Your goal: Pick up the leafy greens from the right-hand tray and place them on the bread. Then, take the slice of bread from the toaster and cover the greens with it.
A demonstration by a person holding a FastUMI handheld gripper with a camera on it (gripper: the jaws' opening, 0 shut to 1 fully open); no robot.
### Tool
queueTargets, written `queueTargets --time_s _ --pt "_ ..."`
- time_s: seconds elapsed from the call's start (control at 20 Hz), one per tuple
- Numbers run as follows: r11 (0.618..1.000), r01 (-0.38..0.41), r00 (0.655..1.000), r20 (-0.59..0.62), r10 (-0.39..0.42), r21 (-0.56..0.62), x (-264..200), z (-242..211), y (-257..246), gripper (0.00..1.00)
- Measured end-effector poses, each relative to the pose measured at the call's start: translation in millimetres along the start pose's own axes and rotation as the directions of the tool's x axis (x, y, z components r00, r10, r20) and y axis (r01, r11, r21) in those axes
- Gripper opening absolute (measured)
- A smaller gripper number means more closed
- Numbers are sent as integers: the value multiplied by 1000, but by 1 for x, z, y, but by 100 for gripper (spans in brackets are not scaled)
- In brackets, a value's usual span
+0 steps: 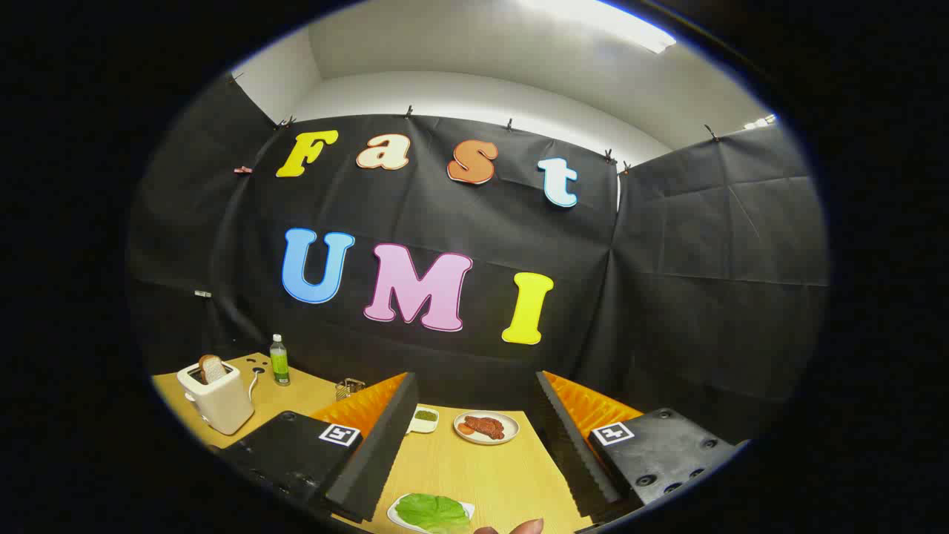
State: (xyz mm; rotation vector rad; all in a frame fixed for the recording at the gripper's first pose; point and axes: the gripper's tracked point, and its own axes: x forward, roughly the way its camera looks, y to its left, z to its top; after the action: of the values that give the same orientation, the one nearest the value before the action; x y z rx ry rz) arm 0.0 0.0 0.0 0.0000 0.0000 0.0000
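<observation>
- Your gripper (474, 437) is released, its fingers spread wide over the bench (504, 475).
- The leafy greens (432, 512) lie on a white tray (467, 508) at the bench's near edge, between the fingers.
- A bread slice (213, 368) stands in the toaster (219, 400) at the far left corner.

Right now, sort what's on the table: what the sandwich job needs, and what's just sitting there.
Needed:
greens on a white tray between the open tongs
bread in the toaster

Sitting there:
bottle
plate with meat, beyond the tongs
small dish
metal object beside the bottle
</observation>
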Motion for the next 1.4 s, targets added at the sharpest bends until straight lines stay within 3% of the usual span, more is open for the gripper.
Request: queueTargets --time_s 1.05,1.3,1.4 --pt "997 68 997 -44 -67 39 6 -13 -23 97" --pt "997 -31 995 -89 37 68 6 -27 1 97" --pt "995 -69 983 -164 81 77 7 -52 6 97"
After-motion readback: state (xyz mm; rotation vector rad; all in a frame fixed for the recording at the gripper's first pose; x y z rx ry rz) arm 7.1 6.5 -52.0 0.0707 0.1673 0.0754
